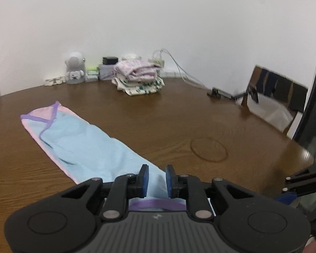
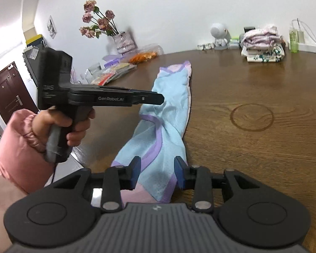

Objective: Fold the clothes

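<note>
Behind the blue garment (image 1: 82, 145), folded clothes pile (image 1: 138, 77), white figurine (image 1: 74, 68)

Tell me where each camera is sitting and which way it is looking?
Left wrist view: sits on the left hand-held gripper, looks along the blue garment toward the folded clothes pile by the wall; only its own fingers show.
Right wrist view: sits on the right hand-held gripper, looks over the same garment; the person's left hand and pink sleeve show, holding the other gripper.
Both share the garment, the brown table, the pile and the white toy robot.
</note>
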{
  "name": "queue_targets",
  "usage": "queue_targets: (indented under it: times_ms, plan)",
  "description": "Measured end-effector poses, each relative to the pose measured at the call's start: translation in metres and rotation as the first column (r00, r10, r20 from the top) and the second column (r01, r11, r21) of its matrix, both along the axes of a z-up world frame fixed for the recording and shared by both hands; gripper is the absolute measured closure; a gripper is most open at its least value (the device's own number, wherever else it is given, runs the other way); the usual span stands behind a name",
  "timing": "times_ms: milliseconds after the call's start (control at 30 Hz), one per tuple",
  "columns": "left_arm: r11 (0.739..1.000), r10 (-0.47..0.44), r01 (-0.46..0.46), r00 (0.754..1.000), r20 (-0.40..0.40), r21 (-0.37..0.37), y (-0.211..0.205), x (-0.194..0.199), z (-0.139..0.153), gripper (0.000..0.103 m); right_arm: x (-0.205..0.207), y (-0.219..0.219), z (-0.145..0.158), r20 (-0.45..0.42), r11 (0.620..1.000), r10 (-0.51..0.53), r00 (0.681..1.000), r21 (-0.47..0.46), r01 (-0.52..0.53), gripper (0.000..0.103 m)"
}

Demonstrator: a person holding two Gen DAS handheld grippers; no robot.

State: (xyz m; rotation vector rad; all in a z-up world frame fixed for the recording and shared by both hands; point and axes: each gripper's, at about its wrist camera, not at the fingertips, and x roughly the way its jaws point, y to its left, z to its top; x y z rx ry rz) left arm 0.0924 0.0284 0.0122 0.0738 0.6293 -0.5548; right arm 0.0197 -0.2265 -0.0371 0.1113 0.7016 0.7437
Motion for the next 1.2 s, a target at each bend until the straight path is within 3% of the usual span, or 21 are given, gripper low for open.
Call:
queue_targets:
  times_ms: [167, 300, 433, 500, 533, 567, 667, 867, 933, 1033, 1200]
  plan:
    - [0.999, 0.003, -0.001, 0.999, -0.044, 0.048, -0.008, -0.003, -0.021, 0.088, -0.002, 0.016, -0.013, -0.017, 0.997, 0.056, 0.998, -0.053, -0.057, 0.068]
    - [0.998, 0.000, 0.001, 1.000, -0.022, 0.060, -0.011, -0.010, -0.024, 0.083, -0.010, 0.018, -0.014, -0.018, 0.995, 0.081, 0.997, -0.050, -0.081, 0.065]
    - [1.000, 0.007, -0.007, 1.000, 0.015, 0.010, -0.005, -0.022, -0.010, 0.055, -0.017, 0.015, -0.010, -0.024, 0.995, 0.093, 0.995, -0.022, -0.093, 0.059]
    - [1.000, 0.001, 0.001, 0.997, 0.079, -0.030, 0.004, -0.038, 0.006, 0.039, -0.020, 0.003, -0.004, -0.017, 0.997, 0.073, 0.997, 0.040, -0.072, 0.043]
    - [0.999, -0.002, 0.007, 0.994, 0.112, -0.046, 0.008, -0.047, 0.014, 0.022, -0.022, -0.003, 0.000, -0.004, 0.996, 0.059, 0.998, 0.064, -0.058, 0.037]
    - [0.999, -0.005, 0.013, 0.989, 0.151, -0.049, 0.012, -0.058, 0.020, 0.008, -0.025, -0.009, 0.006, 0.016, 0.996, 0.041, 0.999, 0.081, -0.042, 0.023]
    - [0.999, -0.036, 0.042, 0.965, 0.260, -0.018, 0.020, -0.093, 0.035, 0.001, -0.037, -0.027, 0.021, 0.084, 0.993, 0.000, 0.996, 0.115, -0.010, 0.000]
    - [0.985, -0.153, 0.121, 0.943, 0.295, 0.123, 0.004, -0.147, 0.018, 0.000, -0.044, -0.047, 0.024, 0.106, 0.986, -0.089, 0.990, 0.148, 0.073, 0.000]
    - [0.970, -0.211, 0.161, 0.931, 0.297, 0.184, -0.006, -0.160, 0.006, 0.000, -0.042, -0.052, 0.017, 0.076, 0.980, -0.121, 0.990, 0.167, 0.107, 0.000]
    - [0.919, -0.333, 0.236, 0.894, 0.301, 0.316, -0.023, -0.171, -0.006, 0.001, -0.039, -0.056, 0.006, 0.018, 0.971, -0.147, 0.989, 0.194, 0.140, 0.000]
    - [0.776, -0.511, 0.304, 0.817, 0.269, 0.552, -0.047, -0.174, -0.022, 0.008, -0.040, -0.057, 0.001, 0.000, 0.970, -0.161, 0.987, 0.185, 0.159, 0.000]
